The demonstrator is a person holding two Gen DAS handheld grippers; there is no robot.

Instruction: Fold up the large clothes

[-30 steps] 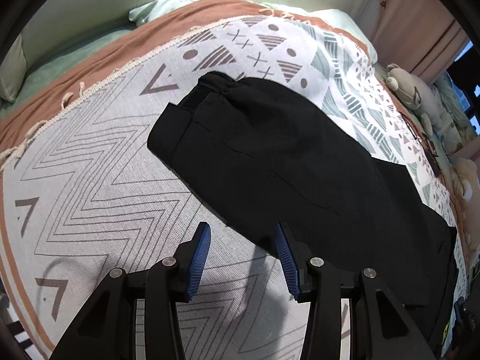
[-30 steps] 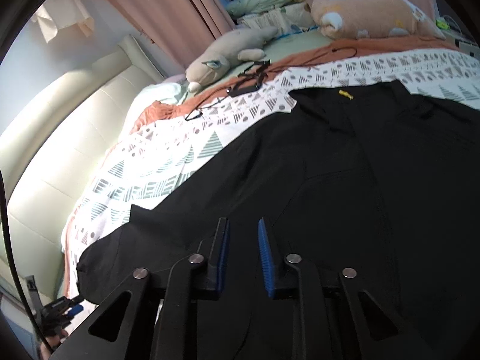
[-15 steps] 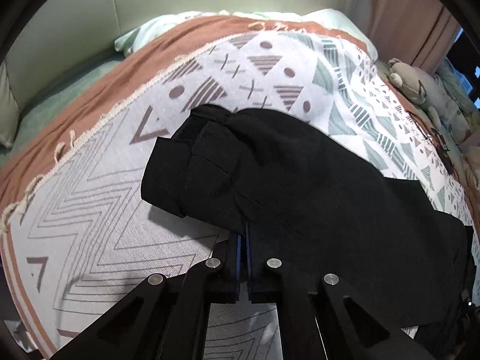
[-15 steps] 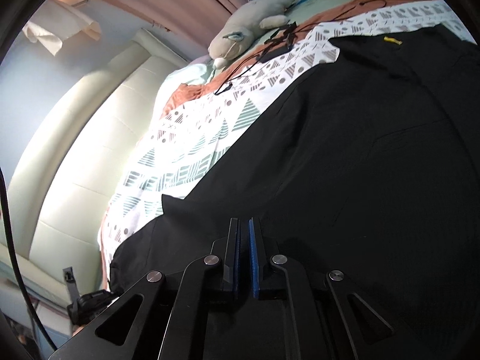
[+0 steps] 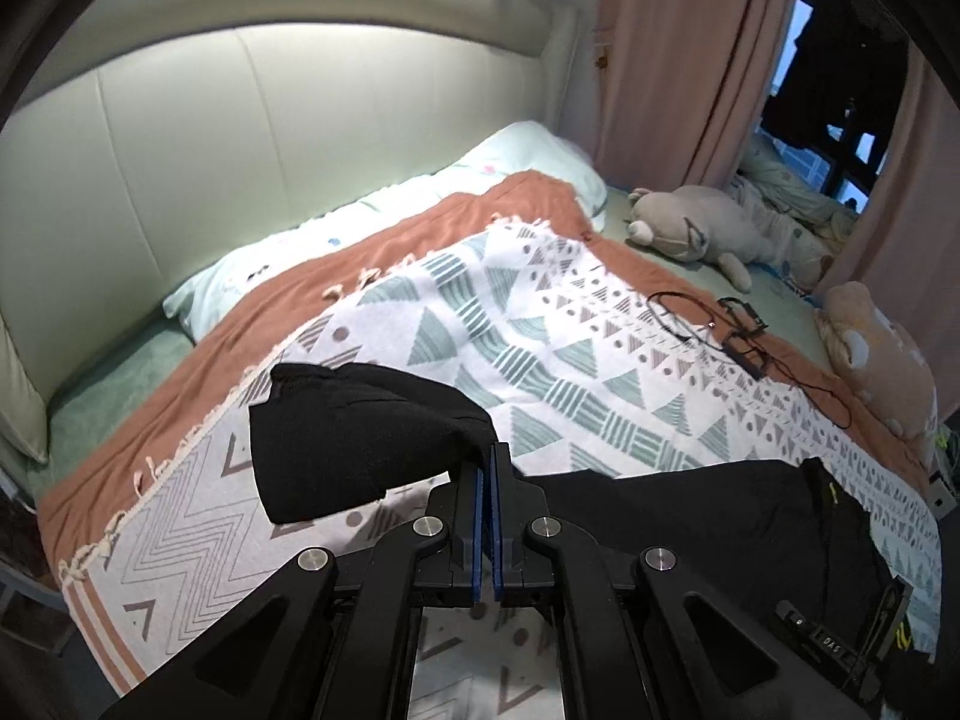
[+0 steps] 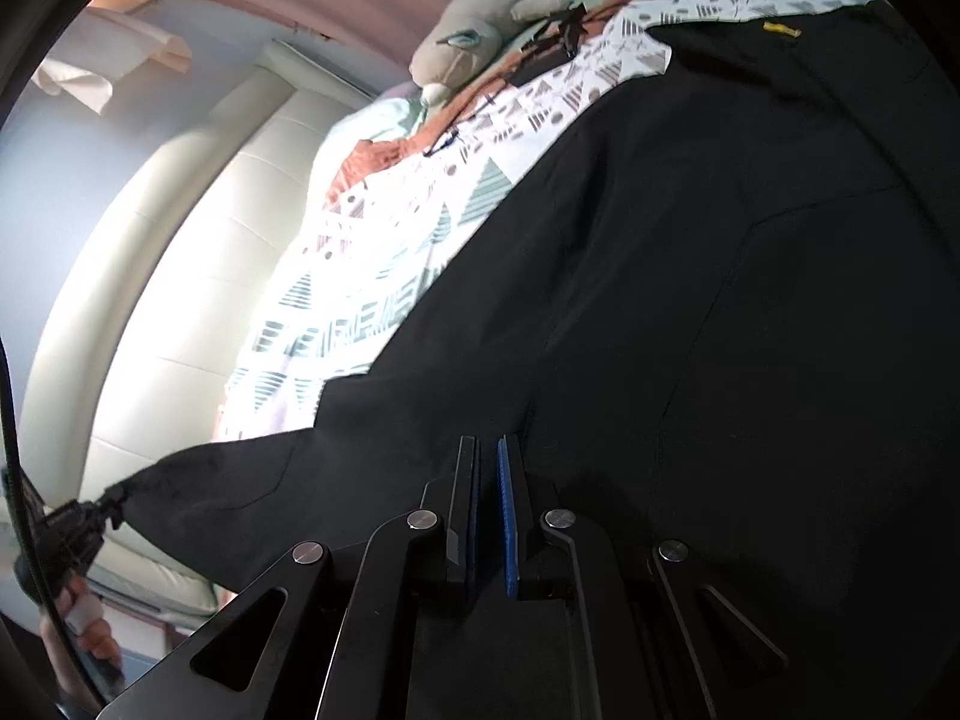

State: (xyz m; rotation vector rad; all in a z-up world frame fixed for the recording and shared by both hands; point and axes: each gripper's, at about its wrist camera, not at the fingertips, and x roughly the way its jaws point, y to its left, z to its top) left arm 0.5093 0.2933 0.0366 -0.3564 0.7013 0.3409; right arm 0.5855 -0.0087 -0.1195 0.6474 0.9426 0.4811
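Note:
A large black garment (image 5: 708, 516) lies on a patterned blanket (image 5: 540, 324) on a bed. My left gripper (image 5: 487, 462) is shut on the garment's sleeve end (image 5: 348, 438) and holds it lifted above the blanket, the cuff hanging to the left. In the right wrist view the garment (image 6: 720, 300) fills most of the frame. My right gripper (image 6: 489, 456) is shut on a pinch of the black fabric near the garment's lower side. The left gripper (image 6: 72, 525) shows at the far left, holding the stretched sleeve tip.
A padded headboard (image 5: 270, 138) runs behind the bed. A pale pillow (image 5: 528, 162), a grey plush toy (image 5: 708, 228) and a tan plush toy (image 5: 876, 348) lie at the far side. A black cable with a small device (image 5: 738, 342) lies on the blanket. Pink curtains (image 5: 678, 60) hang at the right.
Both grippers went from open to shut on the fabric. The left gripper then lifted the sleeve off the blanket; the right gripper rose and tilted with the garment.

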